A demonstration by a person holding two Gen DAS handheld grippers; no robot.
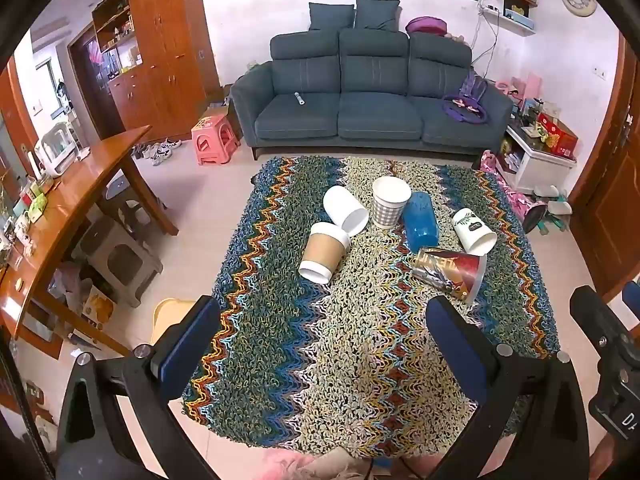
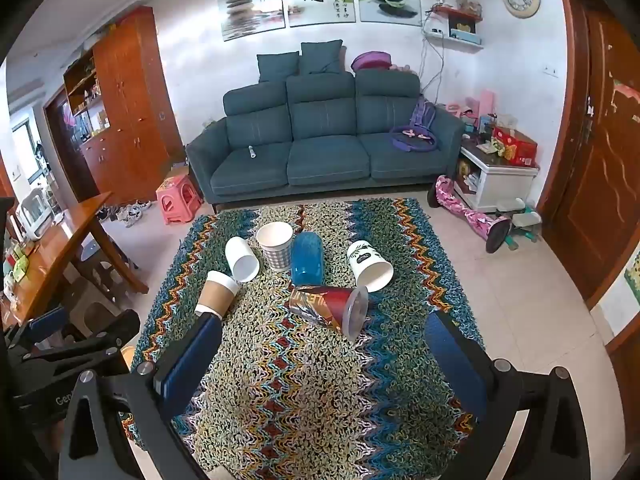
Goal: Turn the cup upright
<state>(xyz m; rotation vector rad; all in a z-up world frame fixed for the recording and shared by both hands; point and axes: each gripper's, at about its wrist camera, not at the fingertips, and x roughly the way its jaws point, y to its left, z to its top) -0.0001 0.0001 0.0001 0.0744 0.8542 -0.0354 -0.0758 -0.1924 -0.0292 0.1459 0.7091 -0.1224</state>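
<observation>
left wrist view: left hand-held gripper [image 1: 320,344] hovers low over the near half of the zigzag rug [image 1: 280,360], jaws spread wide, nothing between them. cups cluster toward 12 o'clock of it, well apart. only the checked cup [image 1: 389,203] stands upright. lying on their sides: brown sleeve cup [image 1: 324,254] at 11 o'clock, plain white cup [image 1: 345,211] just behind it, blue cup [image 1: 418,218], leaf-print white cup [image 1: 474,231] at 1 o'clock, and the red printed cup [image 1: 452,274] nearest, mouth pointing right. right tool's body shows at the frame's 3 to 4 o'clock edge. step looks like approach, no cup chosen yet.

right wrist view: right hand-held gripper [image 2: 322,354] also wide open and empty, aimed level along the rug [image 2: 300,400]. red printed cup [image 2: 330,306] lies dead ahead at 12 o'clock, closest; clear rim to the right. leaf-print white cup [image 2: 370,266] at 1 o'clock behind it, brown sleeve cup [image 2: 218,294] just past the left finger tip. left tool sits at 9 o'clock, low.

next move, my guess: advance to a lying cup, probably the red one, close across its wall, rotate the wrist to stand it on its base.
</observation>
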